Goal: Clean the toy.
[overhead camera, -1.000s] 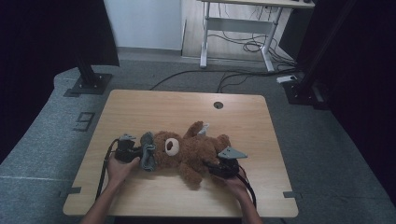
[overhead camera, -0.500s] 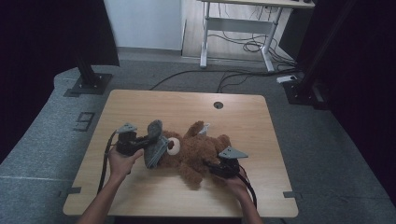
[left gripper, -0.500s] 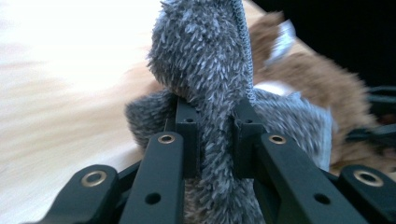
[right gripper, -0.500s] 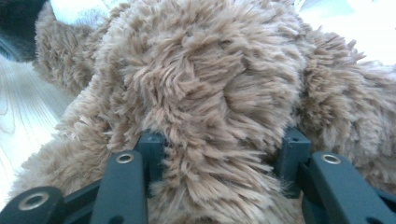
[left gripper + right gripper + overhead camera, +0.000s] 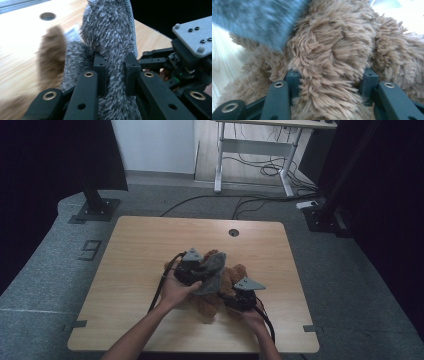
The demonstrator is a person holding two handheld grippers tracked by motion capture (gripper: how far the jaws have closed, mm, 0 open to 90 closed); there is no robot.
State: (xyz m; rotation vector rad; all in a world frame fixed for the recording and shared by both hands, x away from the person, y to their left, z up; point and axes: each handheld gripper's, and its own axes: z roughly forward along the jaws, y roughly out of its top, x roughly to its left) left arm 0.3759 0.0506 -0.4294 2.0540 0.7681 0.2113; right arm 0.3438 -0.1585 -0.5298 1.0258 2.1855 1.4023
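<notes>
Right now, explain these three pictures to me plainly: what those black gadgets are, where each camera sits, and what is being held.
A person works at a wooden table, holding a hand-held two-jaw clamp in each hand. The high view looks down from above; the other two cameras ride on the clamps, looking along their black jaws. The left gripper is shut on a grey fuzzy cloth, lifted over the toy. The right gripper grips a brown teddy bear lying on the table, its jaws pressed against the fur on both sides.

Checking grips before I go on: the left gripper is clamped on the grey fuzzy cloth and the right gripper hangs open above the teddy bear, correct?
Not quite. The right gripper is not open above it: the right gripper view shows its jaws pressed into the teddy bear's fur. The left gripper is indeed clamped on the grey fuzzy cloth.
</notes>
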